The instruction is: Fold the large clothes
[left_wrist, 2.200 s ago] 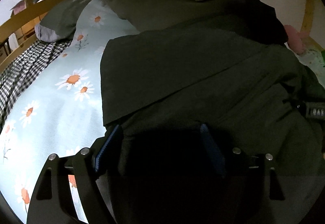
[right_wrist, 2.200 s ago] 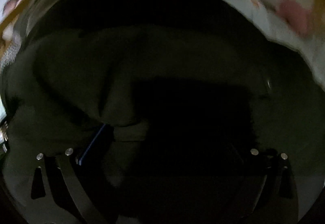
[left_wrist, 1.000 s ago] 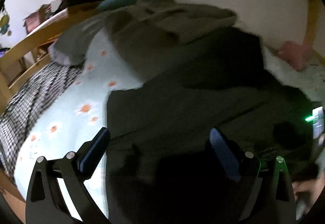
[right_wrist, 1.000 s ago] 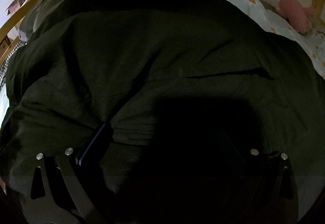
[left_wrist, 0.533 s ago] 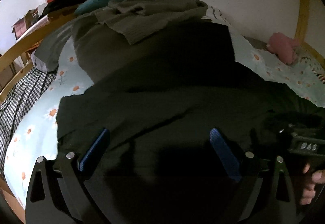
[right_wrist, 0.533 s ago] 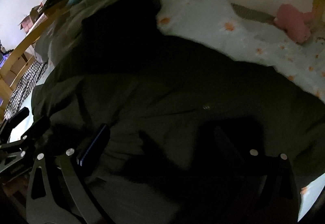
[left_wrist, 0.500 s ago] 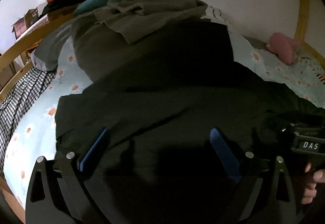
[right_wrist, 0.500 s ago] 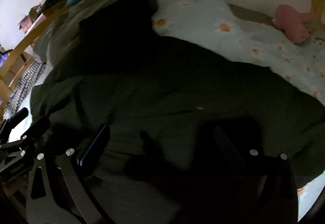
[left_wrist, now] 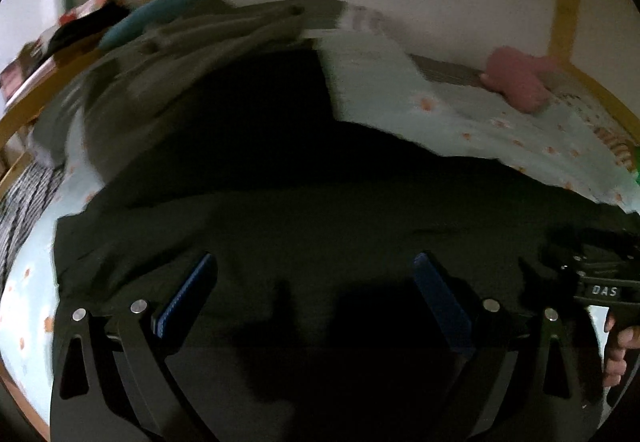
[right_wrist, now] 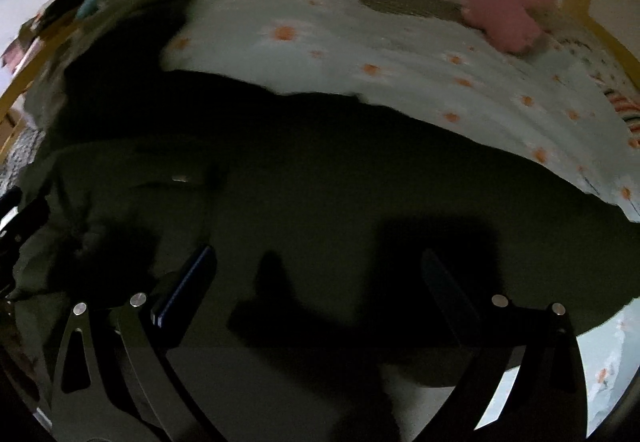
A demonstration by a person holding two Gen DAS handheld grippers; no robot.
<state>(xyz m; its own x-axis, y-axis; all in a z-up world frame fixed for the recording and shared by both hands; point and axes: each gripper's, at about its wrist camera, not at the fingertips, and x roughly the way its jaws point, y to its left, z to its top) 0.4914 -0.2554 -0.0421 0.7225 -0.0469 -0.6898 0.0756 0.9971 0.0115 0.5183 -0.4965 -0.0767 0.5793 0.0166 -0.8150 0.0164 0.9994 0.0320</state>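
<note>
— Dark olive cloth right under both tools, yes? What grips it?

— Nothing. The left gripper (left_wrist: 312, 282) has its blue pads spread wide above the dark green garment (left_wrist: 320, 209), nothing between them. The right gripper (right_wrist: 316, 278) is equally wide apart and empty over the same cloth.

— Where does the garment lie?

— Spread across the daisy-print bedsheet (right_wrist: 400, 53), its near part flattened, one straight edge showing at the left.

— So how far along?

— Partway, I judge: it looks doubled over at least once, but remains a broad slab needing further folds.

— Beyond it?

— A heap of grey-green clothes (left_wrist: 208, 41), then a pink plush toy (right_wrist: 504, 17) near the wall.
</note>
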